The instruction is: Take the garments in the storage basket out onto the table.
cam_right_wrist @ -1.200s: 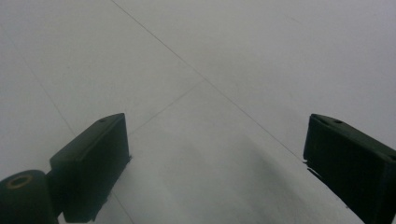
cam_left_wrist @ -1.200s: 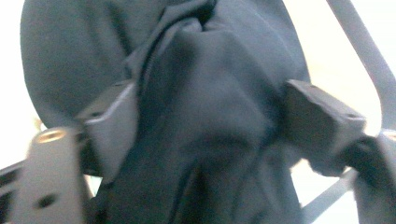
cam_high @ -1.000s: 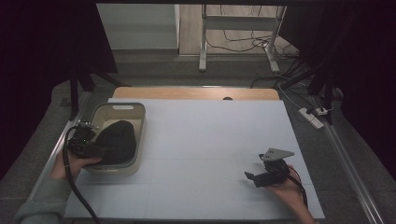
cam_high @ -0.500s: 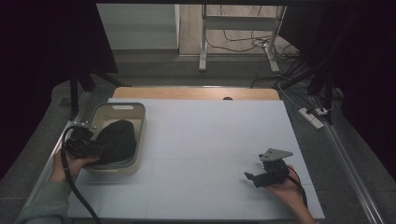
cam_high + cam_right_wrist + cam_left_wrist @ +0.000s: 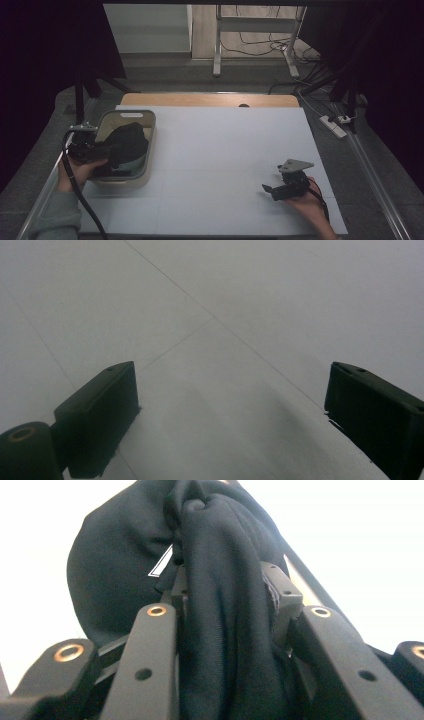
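Resting low on the near right part of the white table [image 5: 220,150], the right gripper [image 5: 270,190] lies in the person's right hand [image 5: 307,205], pointing left across the surface. Its jaws stand wide apart with bare tabletop between them, as the right gripper view confirms; nothing is held. A grey three-cornered plate [image 5: 295,165] sits on top of it.

Near left: the left gripper [image 5: 107,149], carried by the left hand [image 5: 77,170], reaches over the rim of the beige bin [image 5: 150,145]. A black cable [image 5: 82,210] trails from it toward the near edge. Its jaws have just been closing and now clamp a thick fold of the black cloth [image 5: 225,630]; in the left gripper view the fabric bunches between the pads and rises above them in a dark mound.

Cloth location: inside the bin, at the left side of the table, heaped above its wall.

Farther off: a wooden strip [image 5: 210,100] along the table's far edge; beyond it, metal stand legs [image 5: 217,55], loose floor cables and a power strip [image 5: 334,125] at far right.
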`<act>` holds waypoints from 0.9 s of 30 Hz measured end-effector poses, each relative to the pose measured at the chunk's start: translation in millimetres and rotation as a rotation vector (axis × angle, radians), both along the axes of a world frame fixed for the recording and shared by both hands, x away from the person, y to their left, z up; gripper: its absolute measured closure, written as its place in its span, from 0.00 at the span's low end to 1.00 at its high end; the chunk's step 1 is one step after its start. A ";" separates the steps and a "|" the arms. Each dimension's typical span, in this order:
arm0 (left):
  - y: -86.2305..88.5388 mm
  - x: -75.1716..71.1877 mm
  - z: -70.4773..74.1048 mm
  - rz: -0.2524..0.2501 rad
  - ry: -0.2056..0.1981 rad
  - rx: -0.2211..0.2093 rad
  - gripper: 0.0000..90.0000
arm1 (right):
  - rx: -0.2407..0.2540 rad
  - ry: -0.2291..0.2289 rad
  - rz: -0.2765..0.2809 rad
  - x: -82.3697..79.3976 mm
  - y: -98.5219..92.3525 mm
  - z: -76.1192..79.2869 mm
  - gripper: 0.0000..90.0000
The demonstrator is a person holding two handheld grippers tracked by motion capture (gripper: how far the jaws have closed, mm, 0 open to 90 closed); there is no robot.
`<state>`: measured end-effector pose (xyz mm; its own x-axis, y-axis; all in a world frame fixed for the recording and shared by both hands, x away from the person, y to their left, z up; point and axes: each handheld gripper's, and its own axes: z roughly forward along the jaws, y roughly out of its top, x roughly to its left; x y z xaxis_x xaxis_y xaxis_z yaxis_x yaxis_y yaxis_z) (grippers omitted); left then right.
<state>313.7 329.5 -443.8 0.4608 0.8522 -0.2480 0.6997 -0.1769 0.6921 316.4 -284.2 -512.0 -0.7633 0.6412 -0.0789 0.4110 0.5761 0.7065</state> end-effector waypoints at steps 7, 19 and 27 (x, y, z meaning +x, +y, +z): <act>-4.3 1.2 12.3 0.001 -0.061 -0.045 0.74 | 0.000 0.002 0.000 0.2 0.4 -0.6 0.08; -0.1 -11.2 16.6 0.017 -0.155 -0.090 0.74 | 0.032 -0.020 -0.005 -0.2 -2.6 3.0 0.10; 8.4 -17.6 20.5 0.072 -0.233 -0.167 0.74 | 0.036 -0.023 -0.006 -0.5 -3.0 3.5 0.10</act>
<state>296.1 337.9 -423.4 0.4619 0.8409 -0.2821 0.5254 -0.0032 0.8508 315.9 -287.1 -508.5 -0.7579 0.6482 -0.0736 0.3972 0.5479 0.7362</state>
